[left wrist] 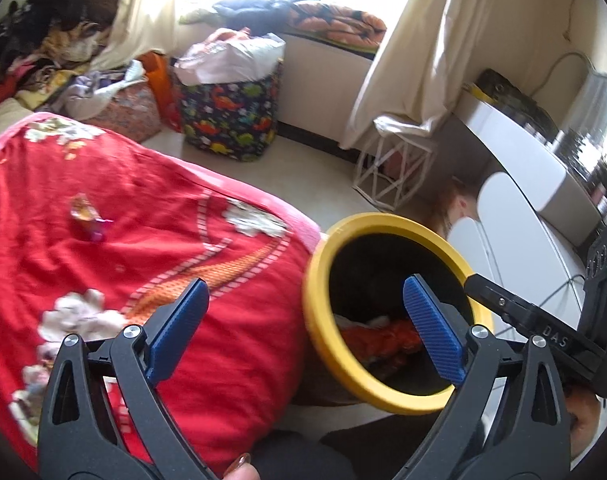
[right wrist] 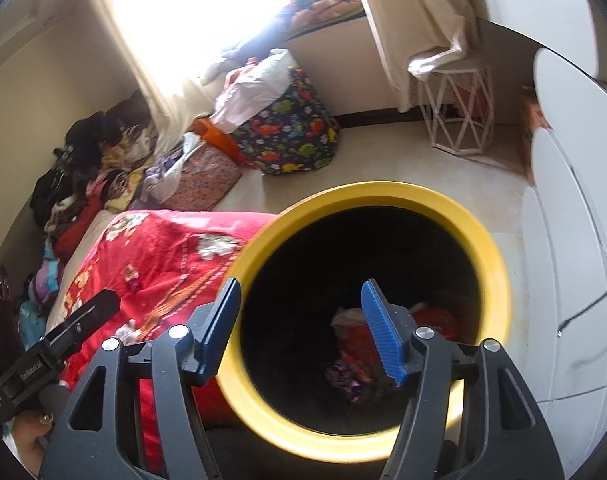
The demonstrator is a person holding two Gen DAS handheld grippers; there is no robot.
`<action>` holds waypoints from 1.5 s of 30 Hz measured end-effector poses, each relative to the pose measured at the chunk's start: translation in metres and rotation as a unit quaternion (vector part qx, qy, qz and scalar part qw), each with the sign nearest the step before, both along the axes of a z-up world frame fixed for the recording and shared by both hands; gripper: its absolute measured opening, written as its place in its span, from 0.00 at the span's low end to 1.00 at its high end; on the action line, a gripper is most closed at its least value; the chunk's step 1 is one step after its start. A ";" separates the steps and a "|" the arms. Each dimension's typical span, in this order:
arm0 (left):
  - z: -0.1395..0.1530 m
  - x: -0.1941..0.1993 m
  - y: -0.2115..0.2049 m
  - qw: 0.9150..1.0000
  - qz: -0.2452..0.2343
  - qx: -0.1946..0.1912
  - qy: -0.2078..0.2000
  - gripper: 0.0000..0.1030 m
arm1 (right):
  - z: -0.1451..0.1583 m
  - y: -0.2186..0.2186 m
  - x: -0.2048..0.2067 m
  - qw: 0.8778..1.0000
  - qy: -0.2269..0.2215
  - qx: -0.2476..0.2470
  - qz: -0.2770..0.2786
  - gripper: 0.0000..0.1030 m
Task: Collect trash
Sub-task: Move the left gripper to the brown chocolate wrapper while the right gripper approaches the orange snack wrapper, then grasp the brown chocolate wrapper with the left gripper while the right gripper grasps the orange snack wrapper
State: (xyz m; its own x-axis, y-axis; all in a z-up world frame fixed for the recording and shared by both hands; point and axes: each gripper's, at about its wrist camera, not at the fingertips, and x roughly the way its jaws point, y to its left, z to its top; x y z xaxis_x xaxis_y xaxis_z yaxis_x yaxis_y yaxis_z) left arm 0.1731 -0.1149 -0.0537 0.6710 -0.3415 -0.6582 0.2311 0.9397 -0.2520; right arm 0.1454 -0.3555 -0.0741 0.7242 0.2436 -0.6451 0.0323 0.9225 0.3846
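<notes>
1. Left gripper point(left wrist: 305, 314): jaws standing spread wide, nothing between the blue pads point(left wrist: 179, 328); it is pointing forward and slightly down over the bed edge, left finger over the red blanket point(left wrist: 143, 240), right finger over the bin mouth.
2. Right gripper point(right wrist: 301, 320): jaws also gaping, holding nothing; it is aiming down into the yellow-rimmed trash bin point(right wrist: 483, 248), left pad lying over the rim, right pad inside the opening.
3. The bin is sitting just beside the bed; red and purple wrappers point(right wrist: 353, 360) are lying at its bottom.
4. One candy wrapper point(left wrist: 88, 214) is lying on the blanket, well apart from both grippers.
5. The person's fingers are showing at the bottom edge of the left wrist view; hand pose otherwise hidden.
6. Farther out: dinosaur-print bag point(left wrist: 229, 118), white wire stool point(left wrist: 391, 168), clothes pile point(left wrist: 43, 40), curtains point(left wrist: 423, 40) by the window.
</notes>
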 end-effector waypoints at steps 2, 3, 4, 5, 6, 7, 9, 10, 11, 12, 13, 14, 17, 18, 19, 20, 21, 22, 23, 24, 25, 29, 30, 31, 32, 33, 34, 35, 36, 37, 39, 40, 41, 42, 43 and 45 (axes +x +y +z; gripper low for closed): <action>0.005 0.000 0.014 1.000 0.011 0.003 -0.008 0.87 | 0.004 0.015 0.005 1.000 -0.004 -0.002 0.015 0.61; 0.007 -0.001 0.019 1.000 0.015 0.003 -0.011 0.87 | 0.006 0.020 0.006 1.000 -0.006 -0.003 0.021 0.62; 0.009 -0.002 0.025 1.000 0.020 0.004 -0.015 0.87 | 0.008 0.029 0.009 0.999 -0.009 -0.007 0.030 0.63; 0.010 -0.002 0.030 1.000 0.022 0.004 -0.016 0.87 | 0.010 0.036 0.011 0.999 -0.011 -0.010 0.038 0.63; 0.011 -0.002 0.035 1.000 0.026 0.005 -0.018 0.88 | 0.012 0.044 0.013 0.999 -0.014 -0.013 0.046 0.64; 0.012 -0.002 0.041 0.999 0.029 0.006 -0.018 0.89 | 0.014 0.048 0.014 0.998 -0.016 -0.015 0.051 0.64; 0.013 -0.004 0.051 0.999 0.033 0.007 -0.020 0.89 | 0.019 0.063 0.019 0.997 -0.022 -0.019 0.066 0.65; 0.013 -0.004 0.057 0.999 0.036 0.011 -0.021 0.89 | 0.021 0.071 0.022 0.997 -0.024 -0.021 0.074 0.65; 0.013 -0.005 0.062 0.999 0.040 0.013 -0.021 0.89 | 0.023 0.076 0.024 0.996 -0.025 -0.022 0.079 0.65; 0.013 -0.006 0.066 0.999 0.042 0.015 -0.021 0.89 | 0.025 0.083 0.027 0.996 -0.027 -0.024 0.086 0.65; 0.013 -0.007 0.072 0.999 0.047 0.015 -0.021 0.89 | 0.027 0.092 0.030 0.995 -0.029 -0.026 0.094 0.65; 0.012 -0.008 0.078 0.998 0.051 0.015 -0.020 0.89 | 0.027 0.097 0.032 0.994 -0.029 -0.026 0.100 0.66; 0.009 -0.009 0.097 0.998 0.065 0.016 -0.015 0.89 | 0.030 0.118 0.039 0.992 -0.033 -0.034 0.119 0.67; 0.008 -0.010 0.100 0.997 0.068 0.017 -0.014 0.89 | 0.031 0.126 0.042 0.991 -0.034 -0.037 0.127 0.68; 0.005 -0.012 0.107 0.997 0.072 0.020 -0.011 0.89 | 0.031 0.131 0.044 0.990 -0.035 -0.040 0.133 0.68; 0.002 -0.013 0.115 0.997 0.076 0.024 -0.008 0.89 | 0.032 0.138 0.047 0.988 -0.036 -0.044 0.142 0.68; -0.001 -0.014 0.122 0.996 0.080 0.027 -0.004 0.89 | 0.032 0.146 0.051 0.987 -0.036 -0.049 0.149 0.68; -0.003 -0.015 0.127 0.996 0.084 0.030 0.000 0.89 | 0.031 0.154 0.055 0.985 -0.034 -0.053 0.158 0.68; -0.007 -0.017 0.135 0.995 0.089 0.033 0.005 0.89 | 0.030 0.160 0.059 0.984 -0.033 -0.055 0.166 0.68; -0.010 -0.019 0.142 0.995 0.093 0.034 0.010 0.89 | 0.029 0.169 0.063 0.982 -0.029 -0.055 0.178 0.69; -0.013 -0.020 0.148 0.995 0.096 0.034 0.013 0.89 | 0.027 0.179 0.070 0.980 -0.023 -0.056 0.191 0.70; -0.027 -0.028 0.170 0.994 0.103 0.036 0.032 0.89 | 0.020 0.216 0.087 0.970 -0.016 -0.086 0.229 0.70; -0.032 -0.030 0.174 0.993 0.103 0.035 0.040 0.89 | 0.018 0.224 0.090 0.967 -0.016 -0.091 0.238 0.70; -0.036 -0.032 0.179 0.993 0.104 0.034 0.047 0.88 | 0.016 0.231 0.092 0.965 -0.016 -0.093 0.245 0.70; -0.041 -0.034 0.184 0.992 0.105 0.033 0.053 0.88 | 0.013 0.243 0.099 0.962 -0.011 -0.092 0.258 0.70; -0.044 -0.035 0.186 0.992 0.105 0.031 0.057 0.86 | 0.010 0.249 0.104 0.960 -0.006 -0.089 0.266 0.70; -0.048 -0.036 0.189 0.992 0.104 0.029 0.063 0.84 | 0.006 0.257 0.110 0.958 0.001 -0.085 0.272 0.70; -0.052 -0.038 0.191 0.992 0.101 0.030 0.068 0.83 | 0.002 0.263 0.113 0.957 0.005 -0.085 0.276 0.70; -0.055 -0.039 0.191 0.992 0.099 0.031 0.072 0.81 | -0.002 0.270 0.118 0.956 0.011 -0.086 0.280 0.70; -0.060 -0.040 0.192 0.992 0.096 0.031 0.078 0.78 | -0.005 0.277 0.122 0.955 0.015 -0.087 0.283 0.69; -0.068 -0.043 0.193 0.991 0.089 0.032 0.090 0.73 | -0.013 0.292 0.130 0.952 0.023 -0.091 0.290 0.68; -0.071 -0.043 0.194 0.991 0.087 0.033 0.093 0.68 | -0.017 0.298 0.133 0.951 0.025 -0.094 0.292 0.65; -0.075 -0.044 0.194 0.991 0.084 0.034 0.099 0.66 | -0.021 0.305 0.137 0.950 0.028 -0.098 0.295 0.64; -0.079 -0.045 0.194 0.991 0.080 0.035 0.103 0.62 | -0.025 0.311 0.141 0.949 0.032 -0.103 0.296 0.62; -0.081 -0.046 0.195 0.991 0.078 0.036 0.106 0.59 | -0.030 0.318 0.146 0.948 0.036 -0.108 0.297 0.61; -0.086 -0.048 0.195 0.990 0.074 0.037 0.111 0.56 | -0.037 0.326 0.153 0.947 0.043 -0.113 0.298 0.58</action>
